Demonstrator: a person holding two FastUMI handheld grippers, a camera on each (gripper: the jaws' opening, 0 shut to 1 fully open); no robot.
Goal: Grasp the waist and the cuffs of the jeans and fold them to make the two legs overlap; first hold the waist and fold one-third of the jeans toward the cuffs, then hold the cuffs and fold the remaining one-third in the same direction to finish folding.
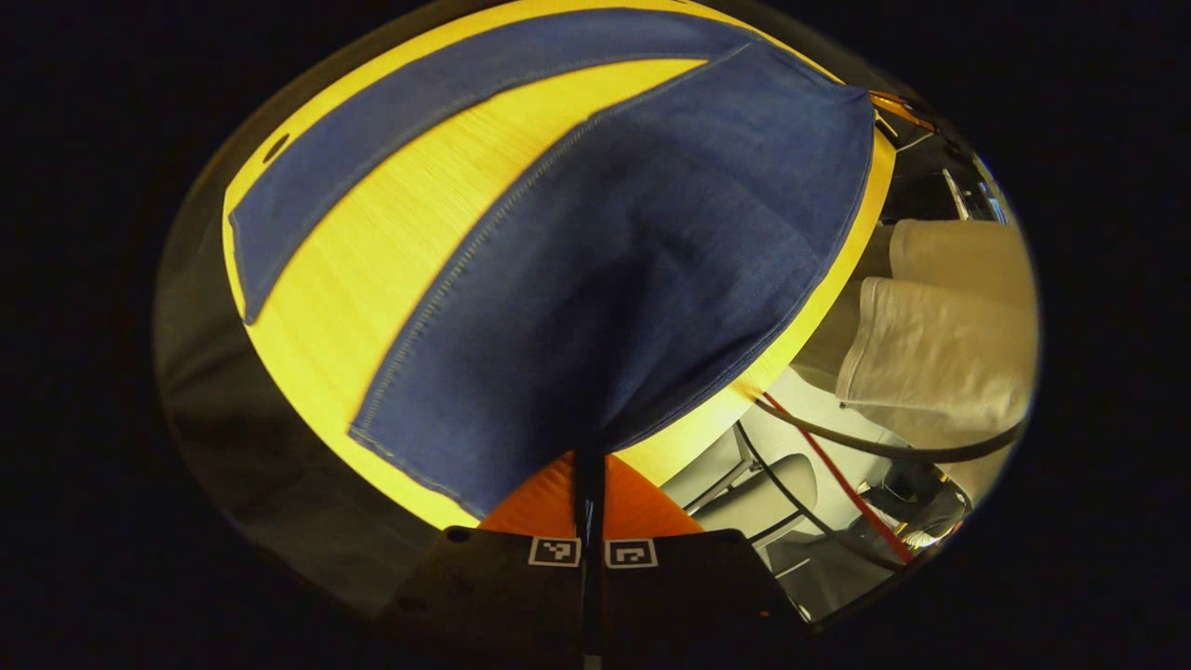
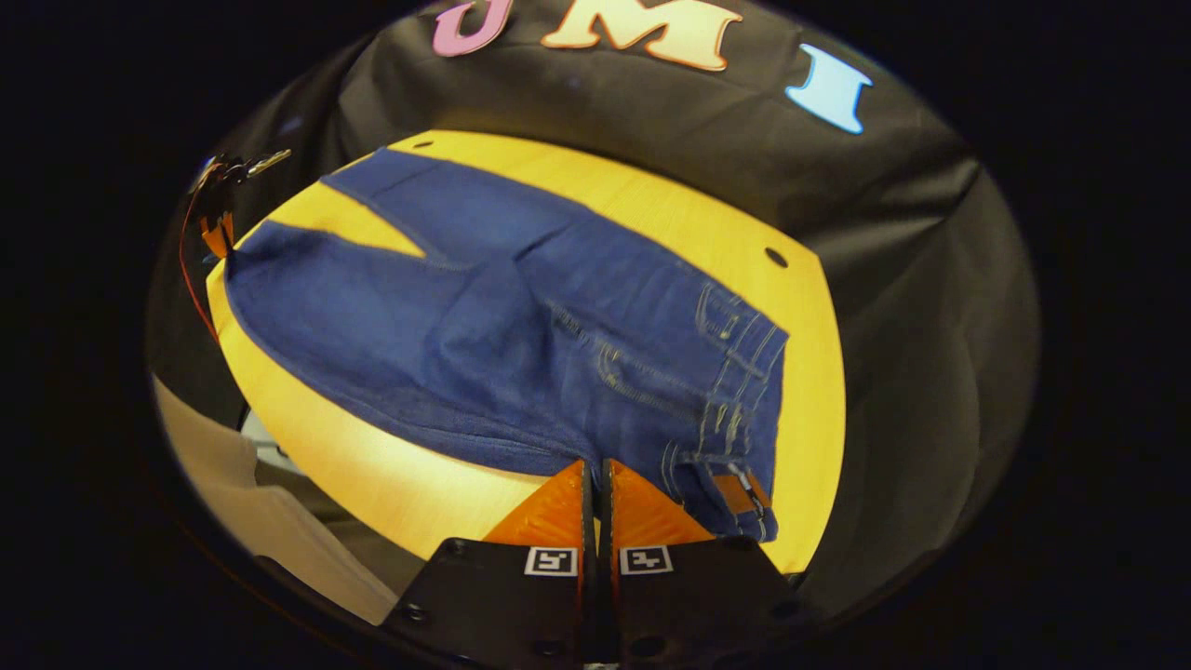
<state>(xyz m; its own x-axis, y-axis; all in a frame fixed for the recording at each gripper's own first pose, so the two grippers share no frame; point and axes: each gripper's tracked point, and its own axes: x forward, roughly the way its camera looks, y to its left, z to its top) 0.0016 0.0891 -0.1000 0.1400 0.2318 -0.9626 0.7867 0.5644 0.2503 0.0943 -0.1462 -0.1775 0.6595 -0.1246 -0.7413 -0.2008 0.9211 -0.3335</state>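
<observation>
Left gripper view: your left gripper (image 1: 590,484) has its fingers pinching a jeans (image 1: 614,279) leg by the tabletop (image 1: 391,251) edge.

Right gripper view: your right gripper (image 2: 595,507) is clamped on the waist side, near the tabletop's front edge.

Readable text: none on the jeans (image 2: 521,335) or the table (image 2: 651,209).
Left gripper (image 1: 591,502) markers: two square black-and-white coded tags at 6 o'clock in the left gripper view, no letters or numbers.
Right gripper (image 2: 595,507) markers: two like tags at 6 o'clock in the right gripper view.
Jeans patch: brown waist patch (image 2: 735,491), at 5 o'clock, too small to read.
</observation>
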